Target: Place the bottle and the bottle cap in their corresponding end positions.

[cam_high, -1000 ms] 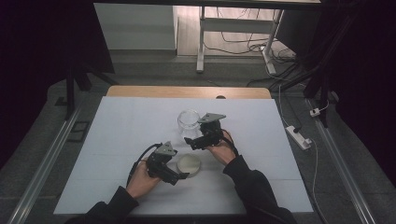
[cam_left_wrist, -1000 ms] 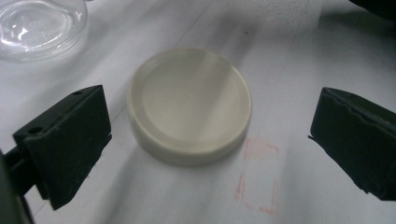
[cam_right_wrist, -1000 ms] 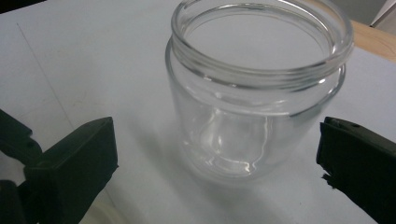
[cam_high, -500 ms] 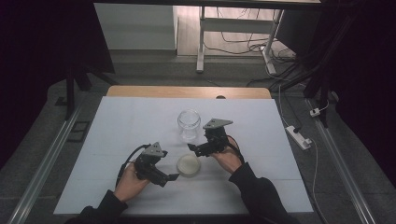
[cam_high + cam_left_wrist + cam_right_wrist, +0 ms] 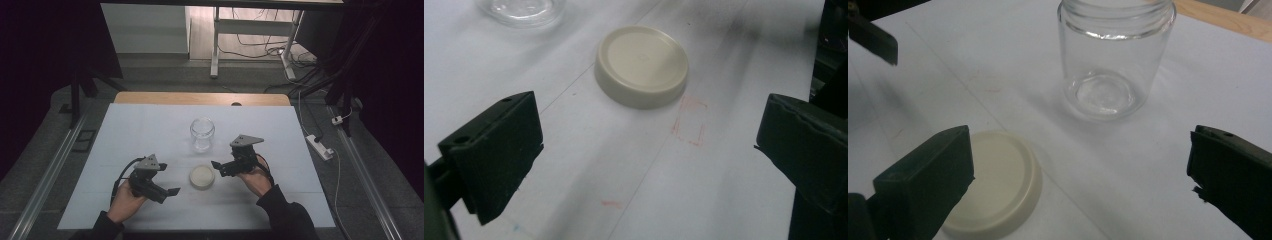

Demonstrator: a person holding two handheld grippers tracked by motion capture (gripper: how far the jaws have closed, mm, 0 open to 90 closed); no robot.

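Now both your tools stand wide and empty.
The cream lid (image 5: 202, 177) lies flat at the frame's lower middle between your left tool (image 5: 170, 191) and right tool (image 5: 216, 165); the glass jar (image 5: 202, 134) stands upright just above it on the desk (image 5: 130, 130).

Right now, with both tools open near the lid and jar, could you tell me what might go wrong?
The lid lies flat on the table, so the left tool may push it away rather than grip it. The empty glass jar stands free; the right tool could tip it.
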